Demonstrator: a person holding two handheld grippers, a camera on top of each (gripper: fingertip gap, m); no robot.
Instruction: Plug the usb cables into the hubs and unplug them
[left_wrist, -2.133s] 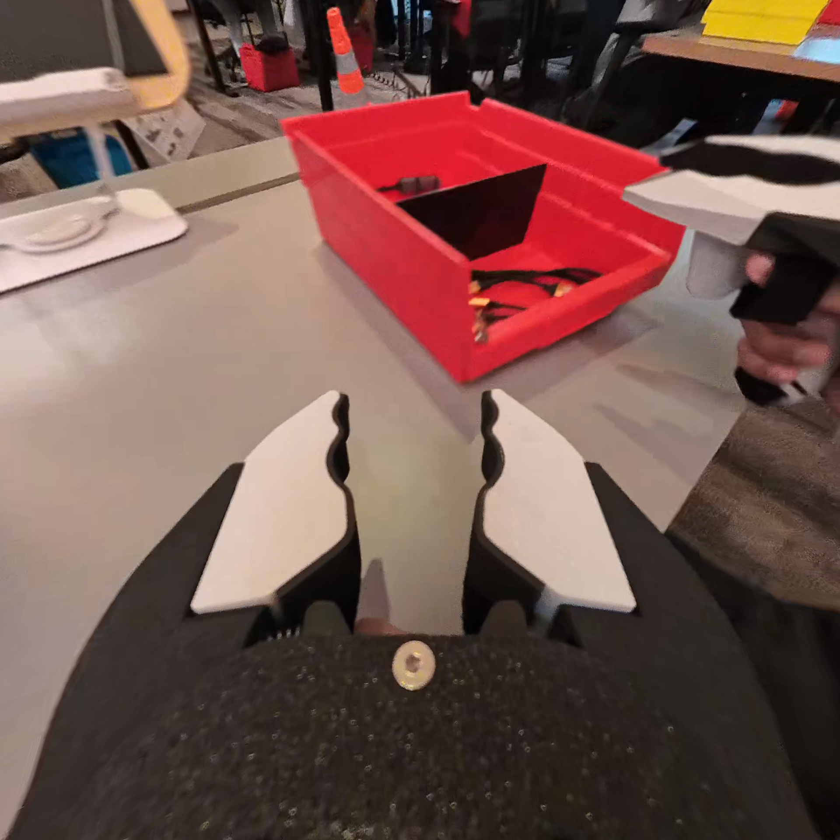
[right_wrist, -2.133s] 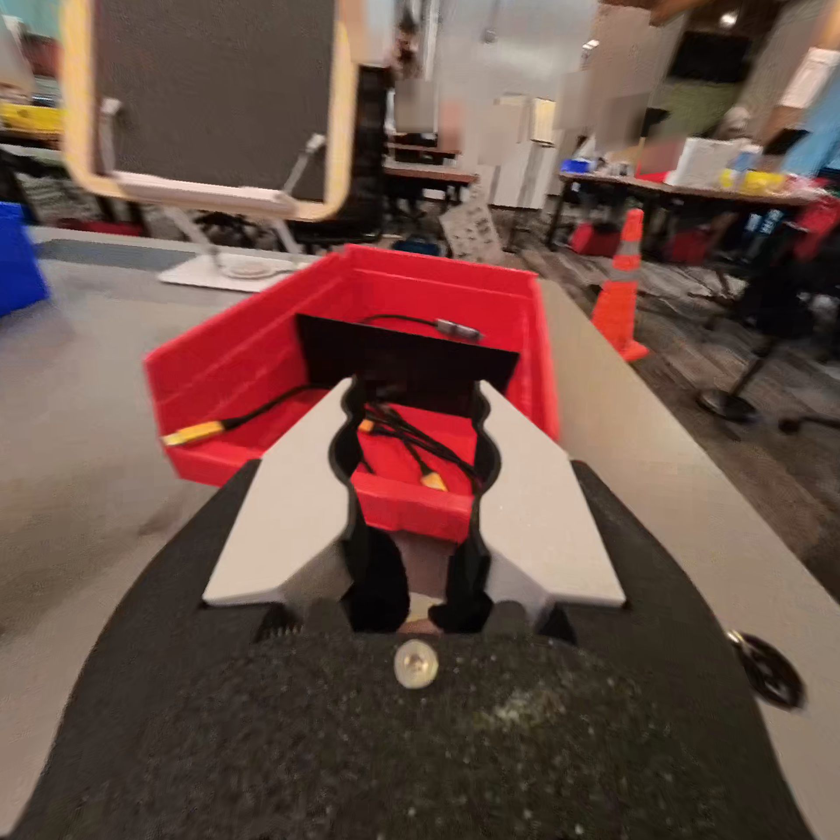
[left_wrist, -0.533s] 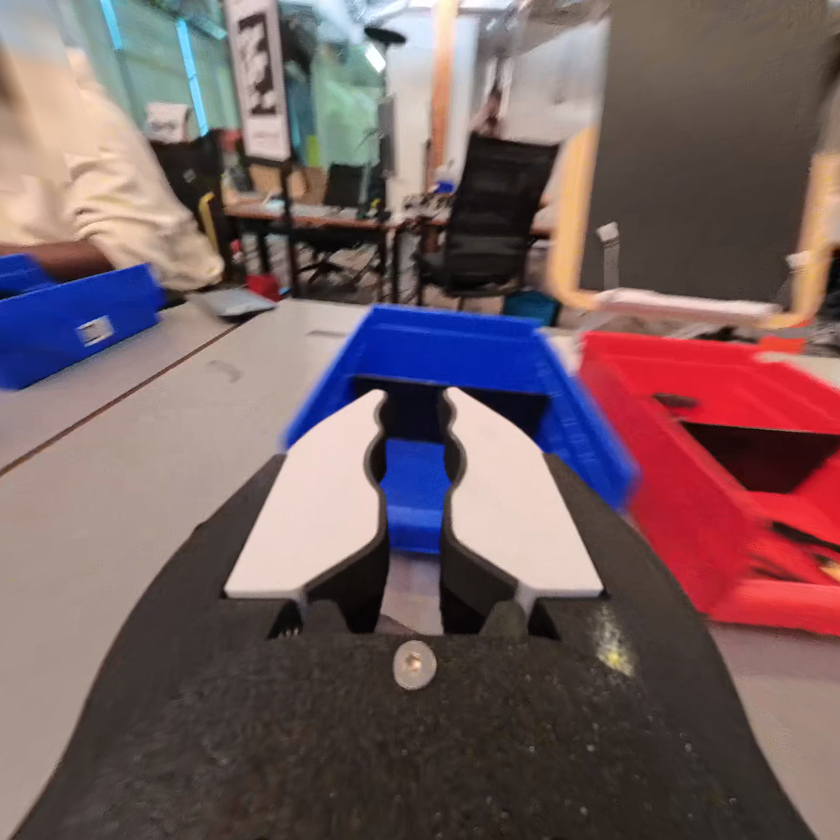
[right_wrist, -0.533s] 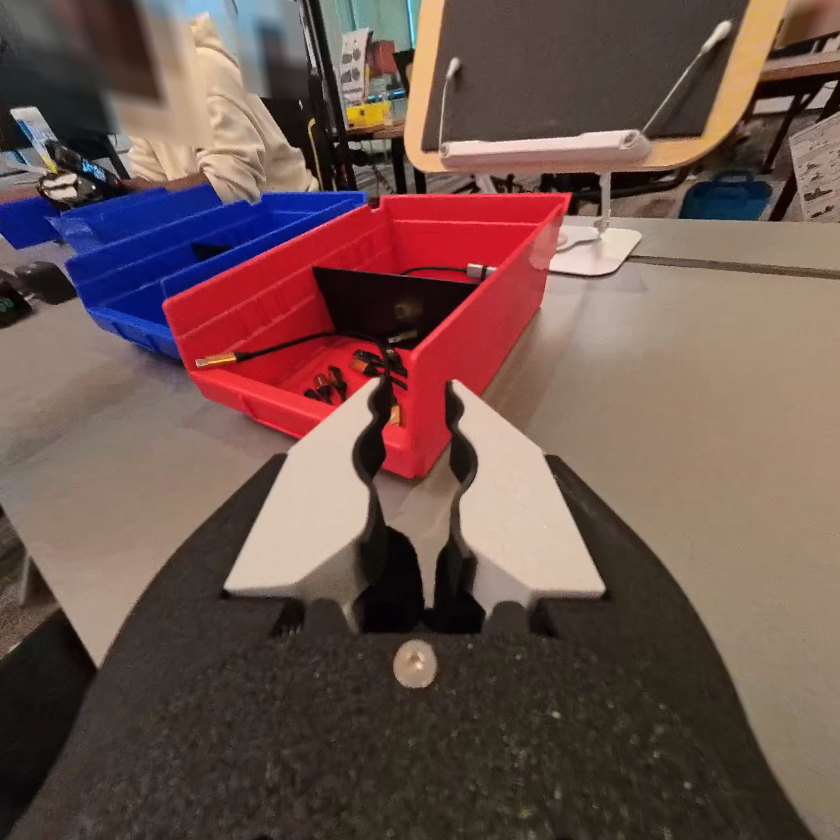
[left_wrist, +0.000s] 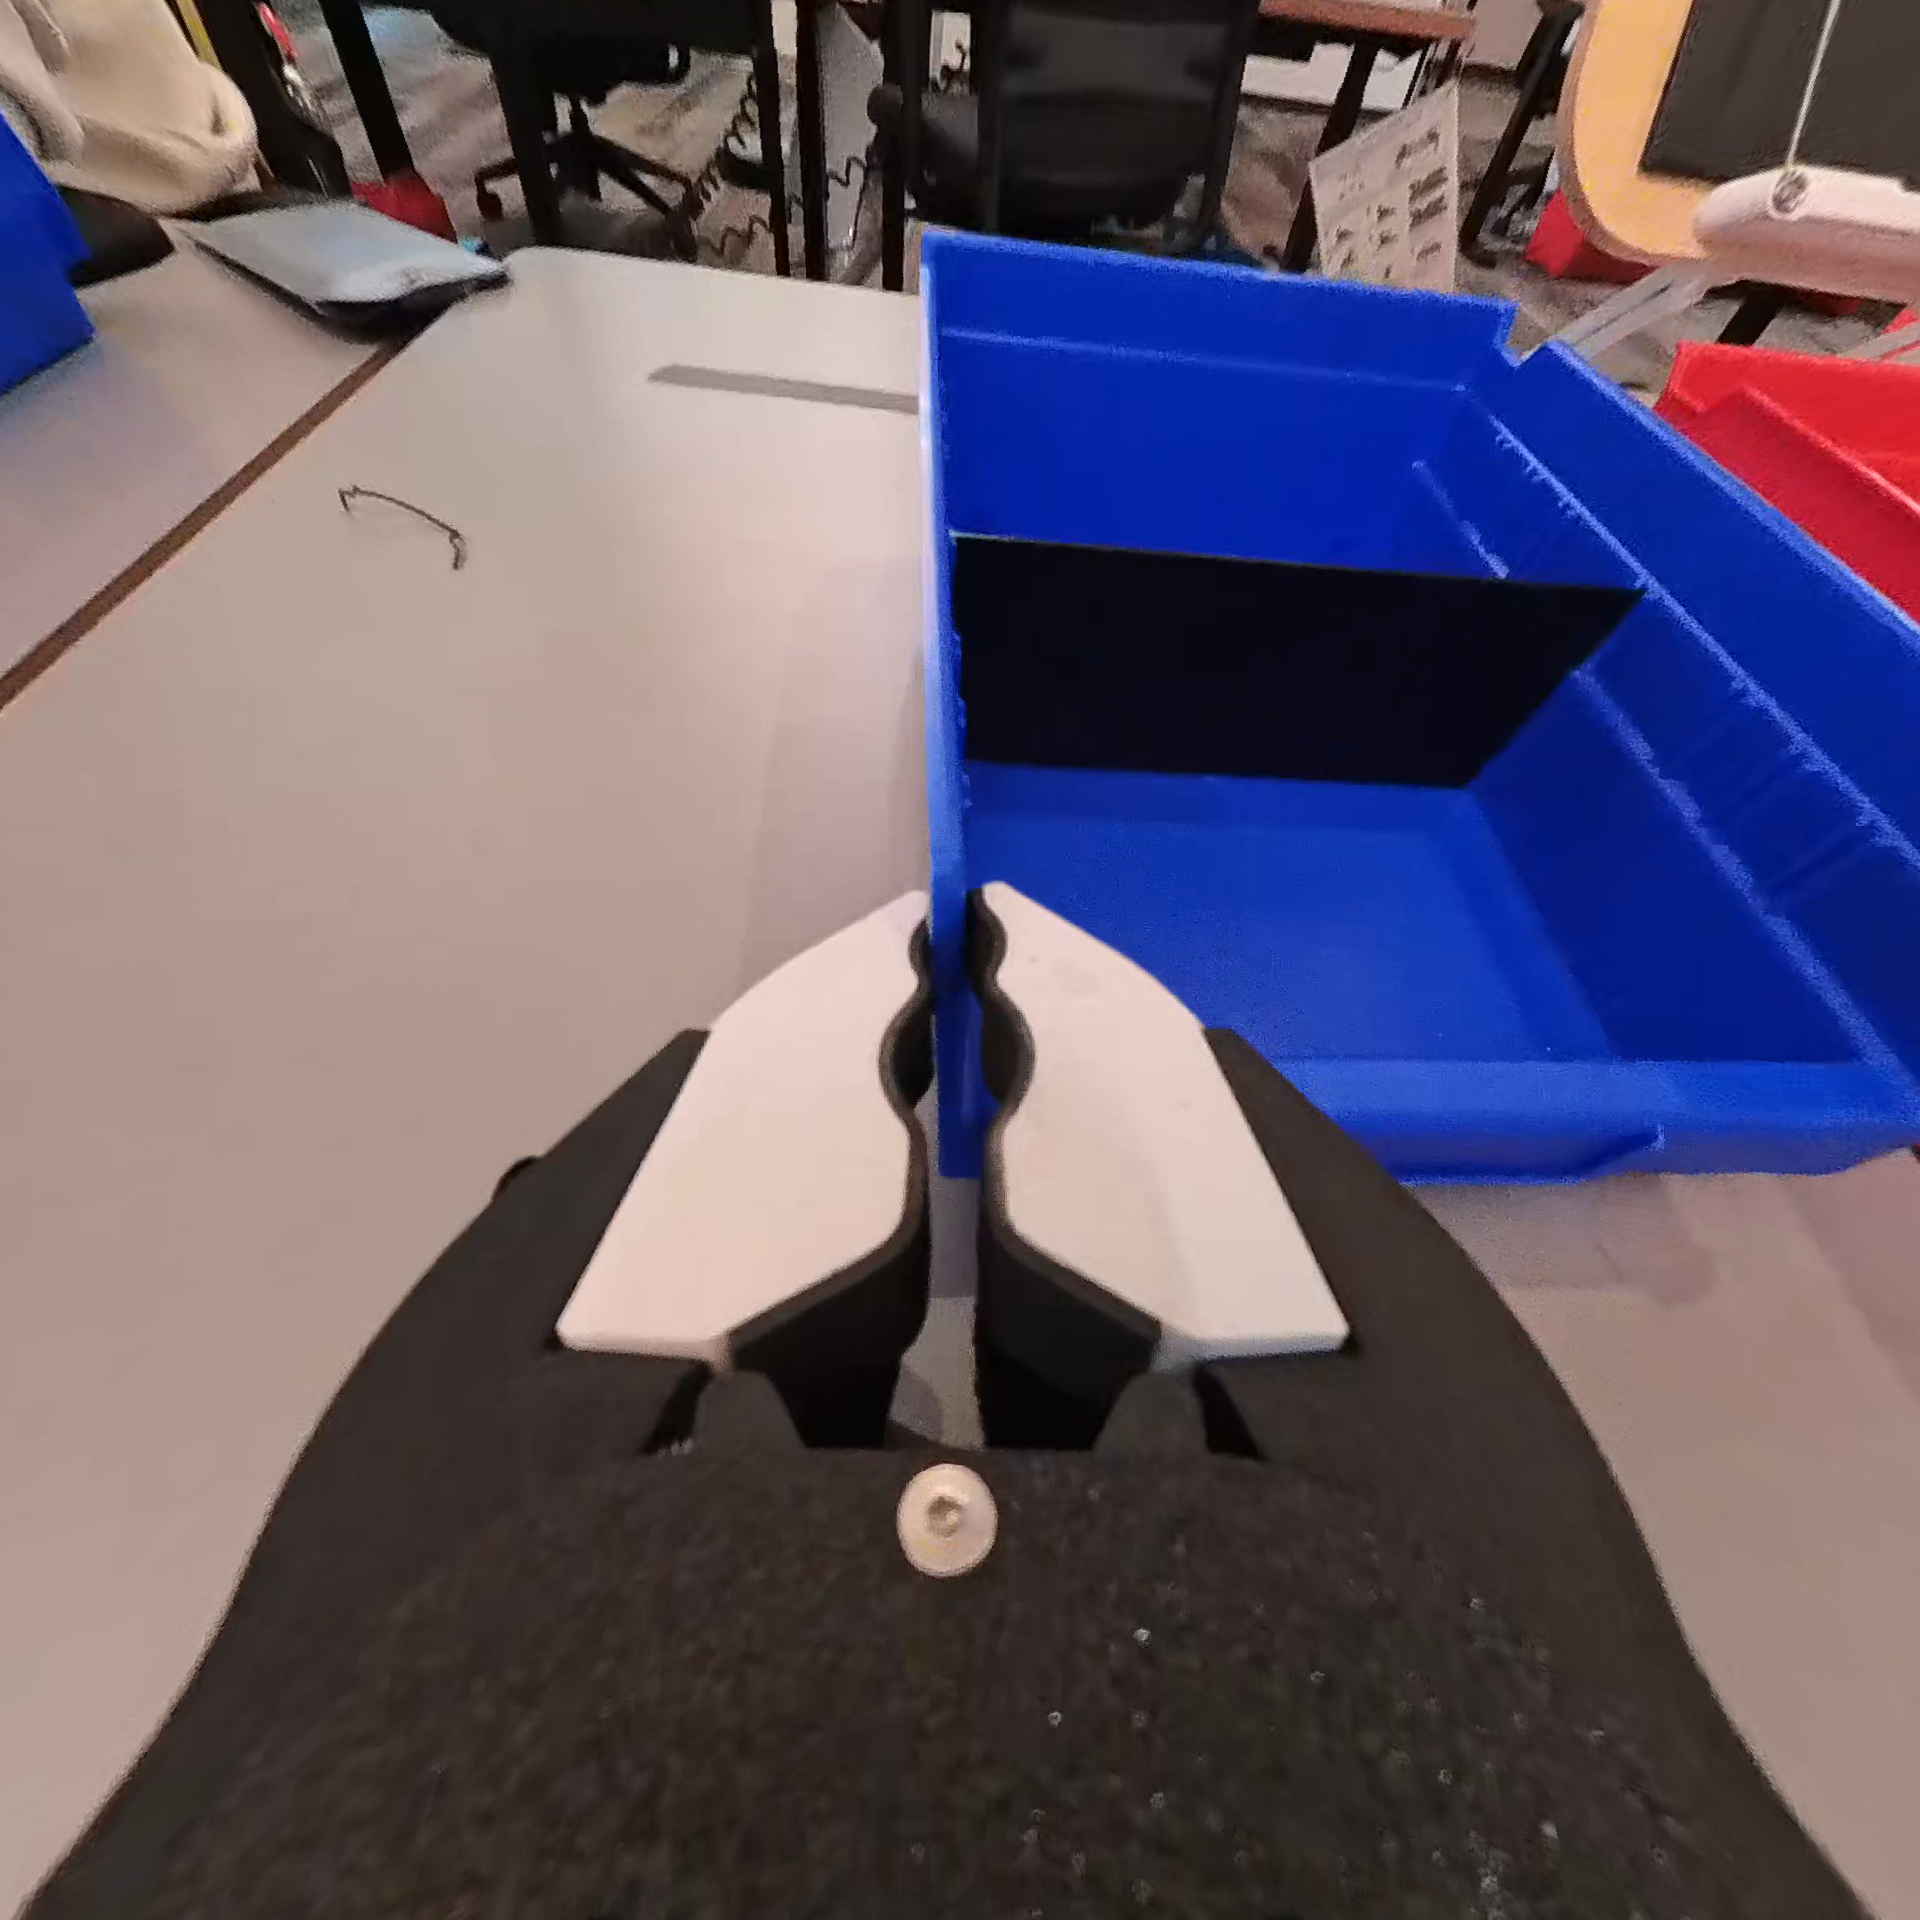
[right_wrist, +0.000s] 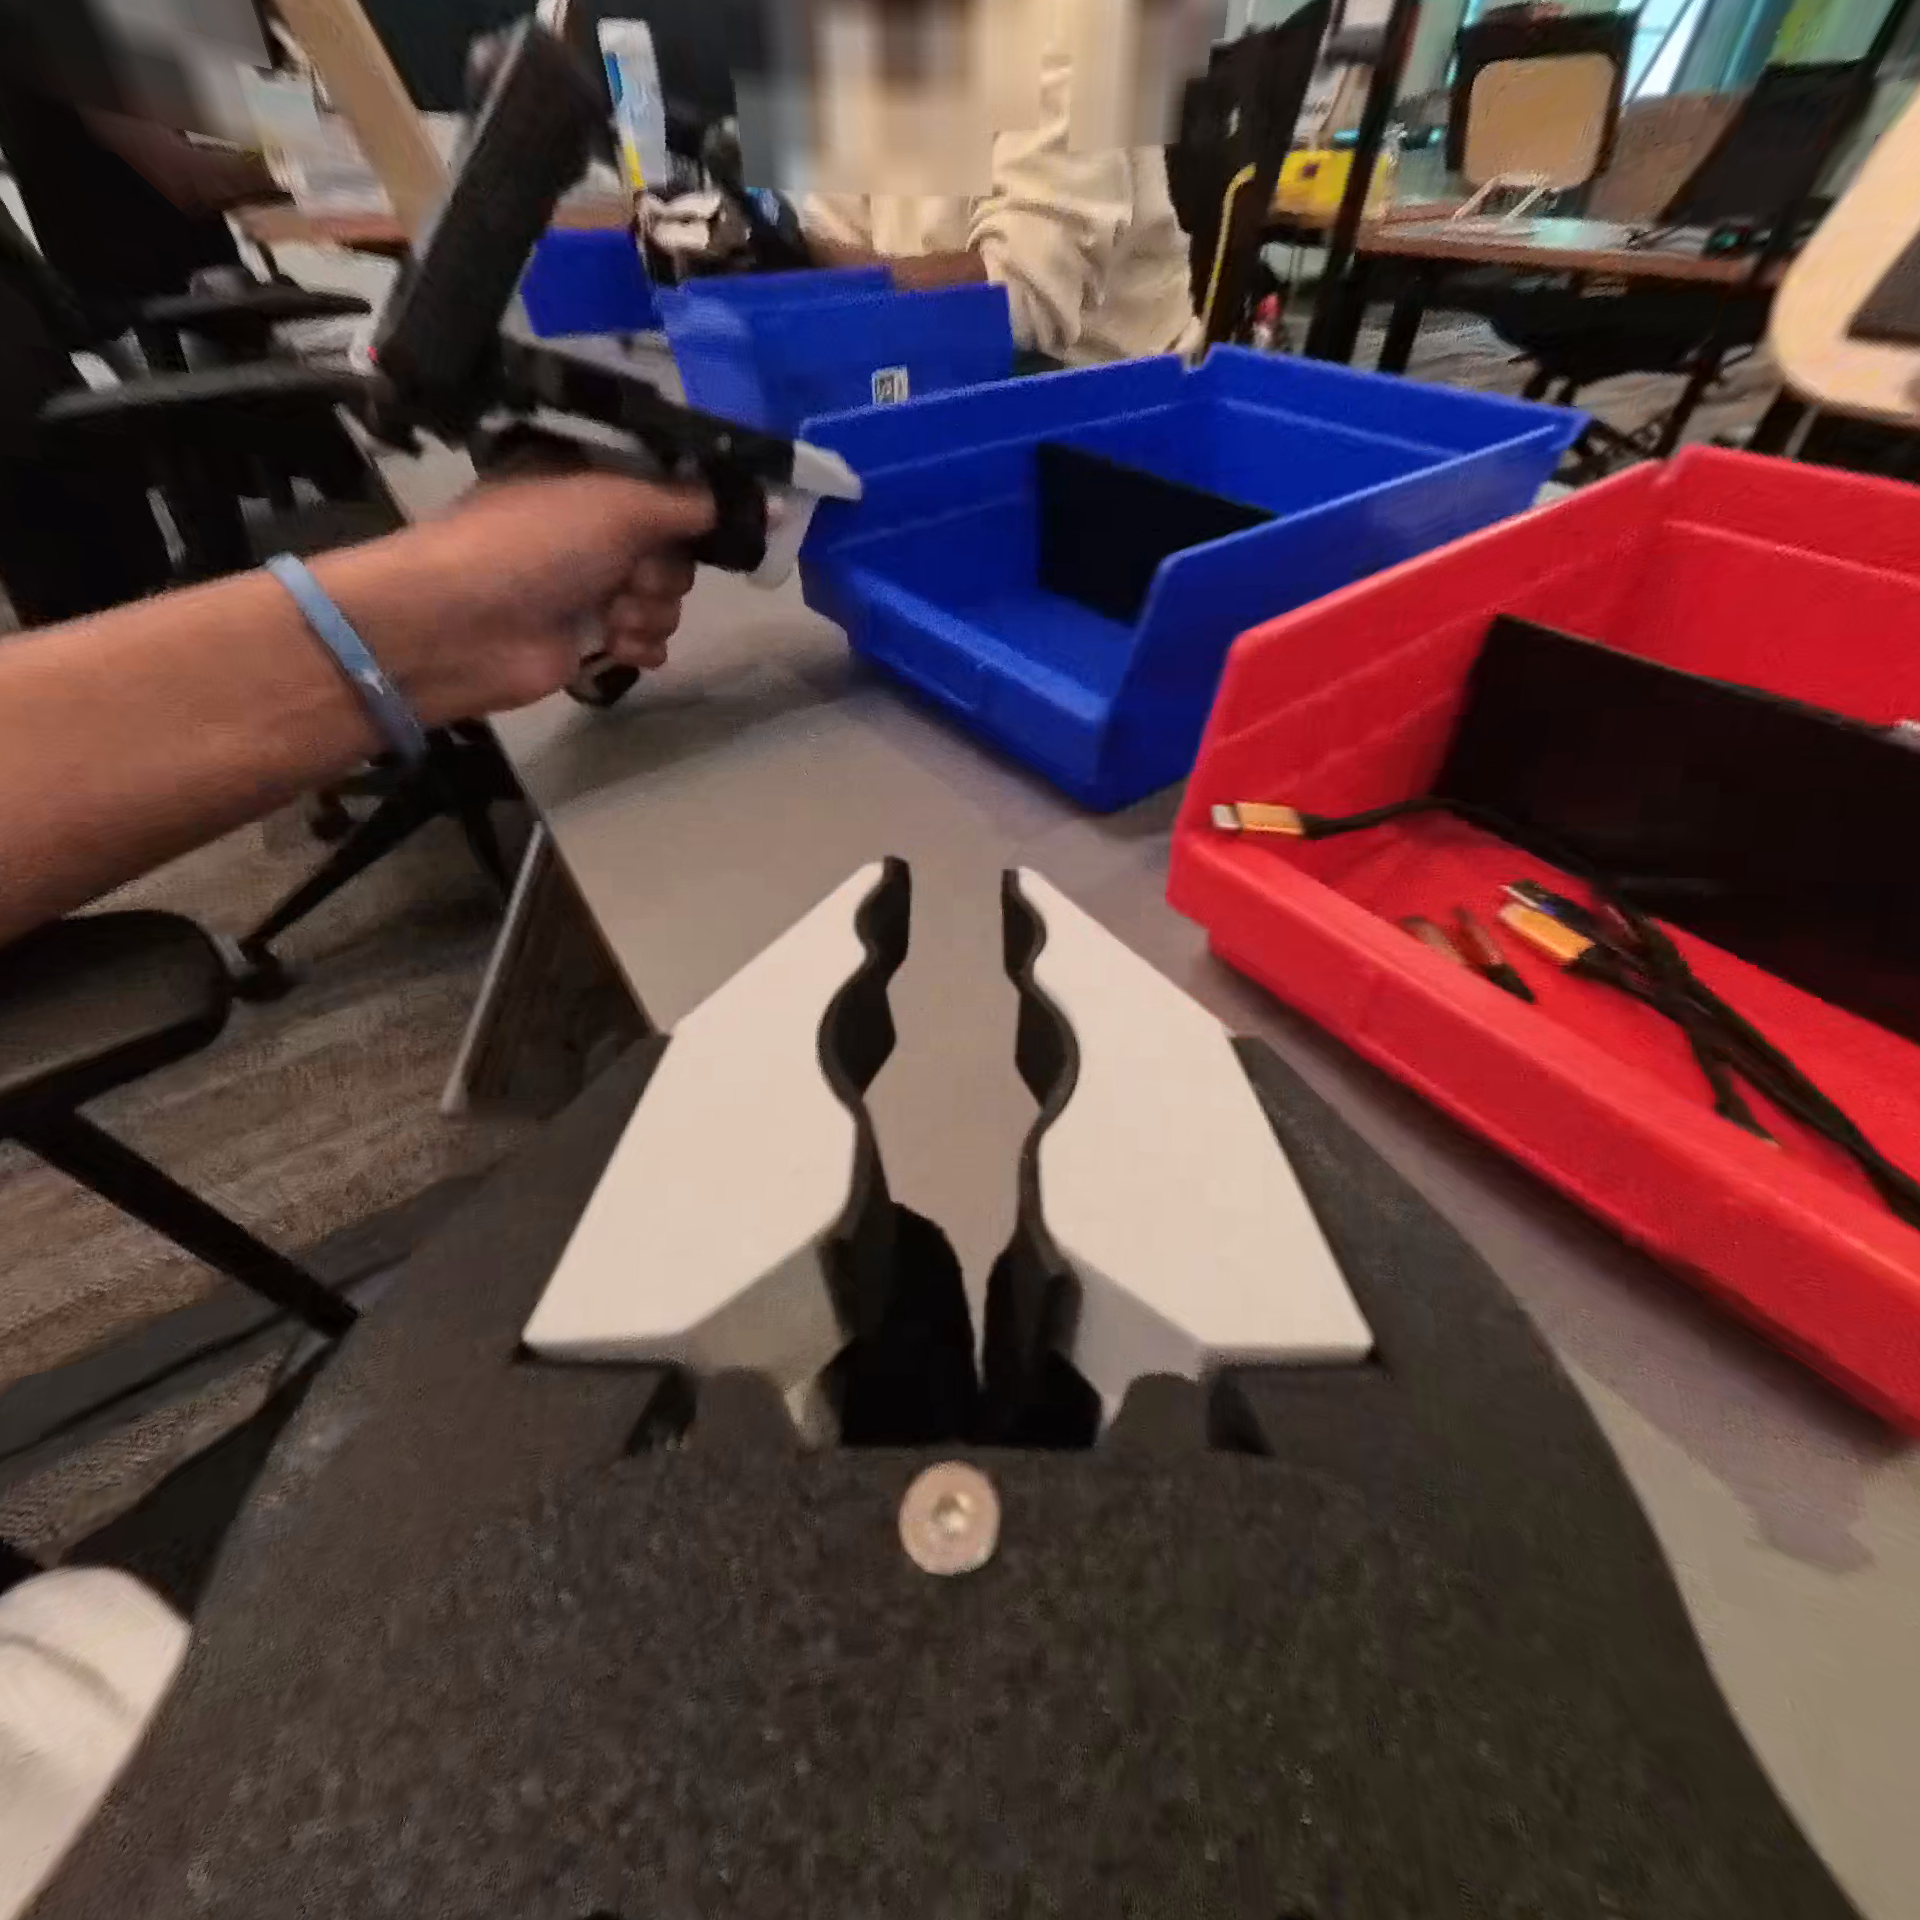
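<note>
My left gripper (left_wrist: 948, 925) pinches the blue bin's (left_wrist: 1714, 644) left wall, fingers nearly together. My right gripper (right_wrist: 954, 883) hangs slightly open, holding nothing, over the table (right_wrist: 727, 821); the cables (right_wrist: 1662, 987) lie in the red bin (right_wrist: 1455, 1049) beside it.

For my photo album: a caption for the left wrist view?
Left gripper fingers nearly closed at the blue bin's side wall.

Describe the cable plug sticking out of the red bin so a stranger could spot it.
Find the red bin beside the blue bin. At its low front corner, a gold plug on a black cable pokes over the rim; the other plugs lie inside on the floor.
</note>
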